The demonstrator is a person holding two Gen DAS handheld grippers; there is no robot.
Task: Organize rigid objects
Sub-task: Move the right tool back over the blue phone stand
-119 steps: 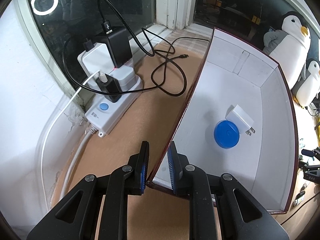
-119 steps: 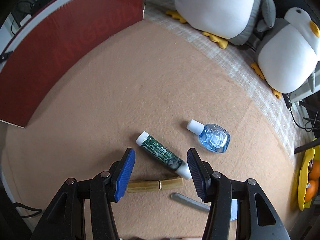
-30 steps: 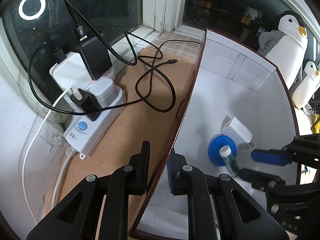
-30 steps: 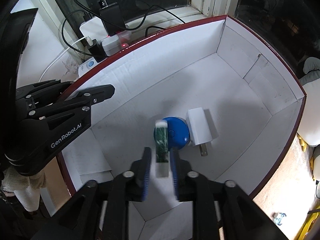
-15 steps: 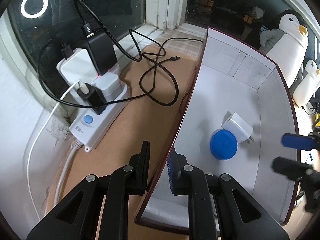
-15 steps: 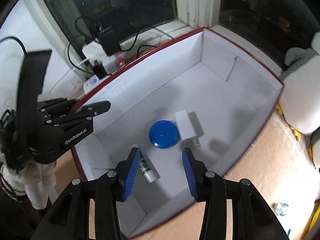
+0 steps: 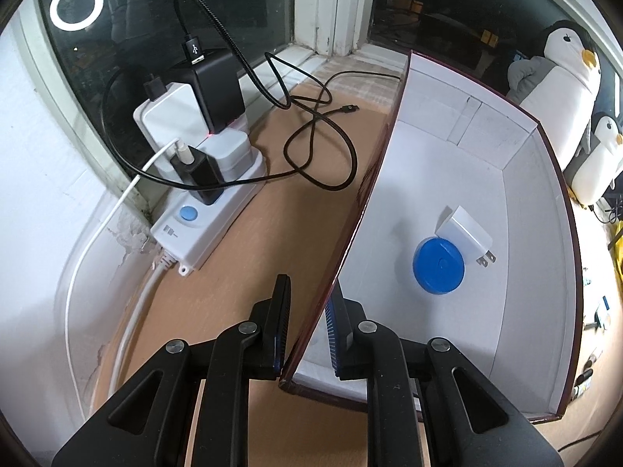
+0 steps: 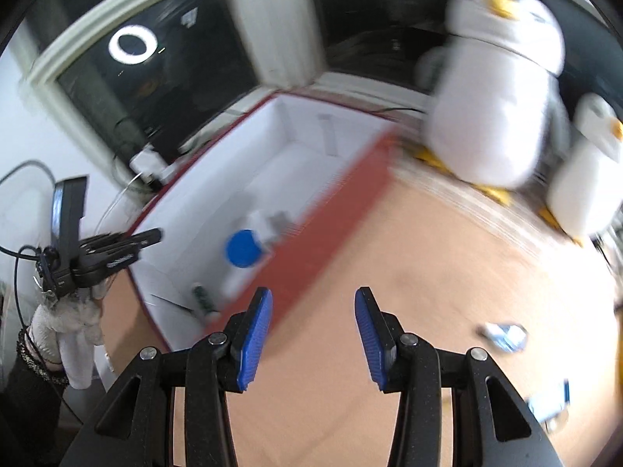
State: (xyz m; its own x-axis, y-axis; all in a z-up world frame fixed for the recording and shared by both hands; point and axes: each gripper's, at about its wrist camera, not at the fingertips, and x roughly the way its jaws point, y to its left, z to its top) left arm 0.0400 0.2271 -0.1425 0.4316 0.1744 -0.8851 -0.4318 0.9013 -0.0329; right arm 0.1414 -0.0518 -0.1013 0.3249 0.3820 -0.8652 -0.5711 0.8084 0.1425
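Left claw (image 7: 305, 319) grips the box (image 7: 373, 171) wall; if it slips, the box shifts. Right claw (image 8: 311, 334) gapes empty; bottle (image 8: 504, 335) at 4 o'clock could roll when nudged

box (image 7: 521, 202): matt white card | table (image 7: 249, 257): matt brown felt | penguin (image 7: 564, 78): plush

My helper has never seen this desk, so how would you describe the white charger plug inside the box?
Find the big box with white inside walls and a dark red outside, held at its corner by the left gripper. On its floor lie a blue round lid and, touching it, the white charger plug. It is the square white block with two metal prongs.
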